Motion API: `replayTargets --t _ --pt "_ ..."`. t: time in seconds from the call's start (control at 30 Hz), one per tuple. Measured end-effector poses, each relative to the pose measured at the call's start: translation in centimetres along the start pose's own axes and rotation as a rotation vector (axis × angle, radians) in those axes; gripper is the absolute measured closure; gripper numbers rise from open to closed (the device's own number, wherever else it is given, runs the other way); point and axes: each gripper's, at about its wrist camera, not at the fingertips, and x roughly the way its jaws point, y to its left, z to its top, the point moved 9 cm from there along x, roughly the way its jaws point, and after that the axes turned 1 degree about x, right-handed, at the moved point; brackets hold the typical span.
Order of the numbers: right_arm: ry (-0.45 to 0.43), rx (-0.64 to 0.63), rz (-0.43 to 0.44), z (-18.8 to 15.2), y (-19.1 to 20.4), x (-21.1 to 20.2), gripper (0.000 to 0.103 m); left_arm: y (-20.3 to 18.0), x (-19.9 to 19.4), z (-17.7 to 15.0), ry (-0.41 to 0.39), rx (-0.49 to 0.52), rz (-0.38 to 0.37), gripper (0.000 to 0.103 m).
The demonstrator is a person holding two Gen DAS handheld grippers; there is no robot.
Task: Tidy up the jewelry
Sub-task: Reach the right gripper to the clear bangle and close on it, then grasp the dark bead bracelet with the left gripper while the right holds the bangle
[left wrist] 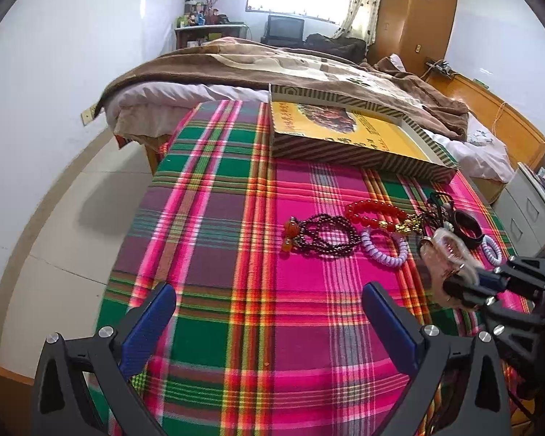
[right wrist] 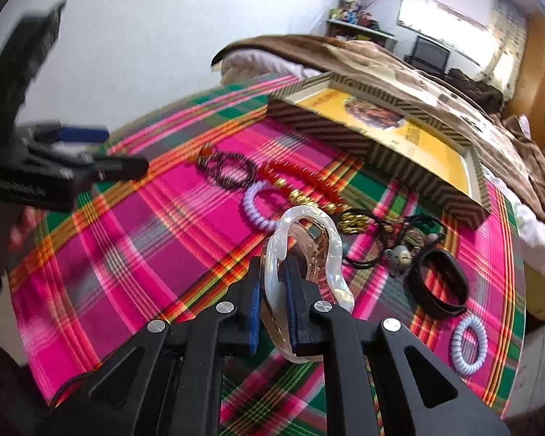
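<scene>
The left tongs (left wrist: 269,312) are standing spread wide over bare plaid cloth (left wrist: 207,218), holding nothing. Right of them the jewelry is lying in a loose row: a dark beaded bracelet (left wrist: 323,236), a red bead bracelet (left wrist: 374,212), a lilac coil band (left wrist: 383,250), then a black band (right wrist: 439,279) and a pale blue coil (right wrist: 467,343). The right tongs (right wrist: 274,309) are pinching a pearly white clip (right wrist: 301,254), its long axis running straight ahead. The striped box (right wrist: 381,152) is sitting beyond the row, ahead and to the right, apparently holding no jewelry yet, and the right hand looks nearer to it.
</scene>
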Motion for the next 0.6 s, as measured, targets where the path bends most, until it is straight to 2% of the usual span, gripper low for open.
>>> replayTargets --t 0.27,0.4,0.5,0.6 --pt "-0.084 0.133 -0.029 0.9 -4.0 -3.3 0.091 -1.0 2.3 1.1 0.029 0.027 -0.04 0.001" --pt "-0.109 0.176 -0.056 0.8 -5.6 -4.6 0.091 -0.4 3.3 2.7 0.019 0.007 -0.013 0.005" --pt "-0.114 0.203 -0.067 0.6 -6.3 -4.9 0.091 0.1 4.3 3.7 0.026 -0.007 0.002 0.011" --pt "-0.123 0.22 -0.069 0.5 -6.8 -5.2 0.091 -0.3 5.6 4.1 0.049 0.027 0.004 0.012"
